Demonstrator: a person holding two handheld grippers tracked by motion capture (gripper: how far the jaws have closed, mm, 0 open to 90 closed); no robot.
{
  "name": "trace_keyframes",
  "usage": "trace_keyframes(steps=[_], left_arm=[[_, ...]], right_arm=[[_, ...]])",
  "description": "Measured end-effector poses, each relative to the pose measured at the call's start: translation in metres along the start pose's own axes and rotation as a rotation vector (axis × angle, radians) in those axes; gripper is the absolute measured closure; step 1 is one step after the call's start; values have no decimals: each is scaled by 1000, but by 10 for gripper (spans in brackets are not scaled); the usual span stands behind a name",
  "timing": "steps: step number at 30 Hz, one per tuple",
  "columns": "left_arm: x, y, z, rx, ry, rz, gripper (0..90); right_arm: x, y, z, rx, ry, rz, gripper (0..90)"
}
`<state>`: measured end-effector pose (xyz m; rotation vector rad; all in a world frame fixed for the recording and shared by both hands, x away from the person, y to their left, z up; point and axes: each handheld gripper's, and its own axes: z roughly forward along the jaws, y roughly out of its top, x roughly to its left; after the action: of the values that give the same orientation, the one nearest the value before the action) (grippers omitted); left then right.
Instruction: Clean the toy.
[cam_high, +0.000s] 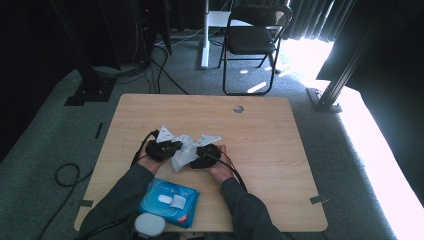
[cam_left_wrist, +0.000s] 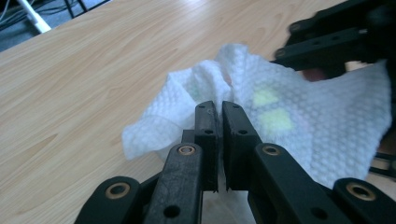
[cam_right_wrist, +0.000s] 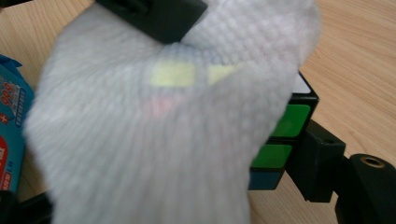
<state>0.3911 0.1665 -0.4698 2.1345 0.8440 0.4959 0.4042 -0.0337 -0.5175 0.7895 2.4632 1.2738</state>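
One wet wipe (cam_left_wrist: 299, 116) is pinched by the left gripper (cam_left_wrist: 219, 135), fingers (cam_left_wrist: 238, 135) clenched on a fold of it. One puzzle cube (cam_right_wrist: 285, 135) is clamped in the right gripper (cam_high: 204, 155), its fingers (cam_right_wrist: 317, 158) pressed on the cube's sides; the wipe is draped over the cube face, coloured squares showing through. Cube and wipe are held just above the desk (cam_high: 260, 130), mid-desk, between the two hands. From the left fingers the cube lies straight ahead, touching through the cloth, so the left hand is judged the wiping one. One blue wipe pack (cam_high: 169, 201) lies near the front edge.
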Motion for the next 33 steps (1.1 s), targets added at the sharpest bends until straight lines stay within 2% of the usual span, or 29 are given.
trace_keyframes(steps=[5,7,11,16,22,29,30,33], left_arm=[[13,-6,1,35,48,-34,857],[17,-9,2,49,55,-47,857],[22,-14,4,76,73,-49,857],[31,-17,2,80,90,-83,856],[38,-21,1,91,116,-102,856],[49,-23,-4,100,168,-140,857],[52,-23,-6,99,185,-152,857],[53,-21,-8,112,211,-142,857]], right_arm=[[0,1,-1,-15,6,-1,339],[0,1,-3,-28,9,5,339],[-1,2,-6,-38,7,4,339],[-2,0,-4,-29,3,2,339],[-1,-4,0,-20,3,7,339],[1,-2,-2,-27,6,-4,339],[0,-2,-2,-29,6,-4,338],[-1,-2,-4,-34,6,-1,339]])
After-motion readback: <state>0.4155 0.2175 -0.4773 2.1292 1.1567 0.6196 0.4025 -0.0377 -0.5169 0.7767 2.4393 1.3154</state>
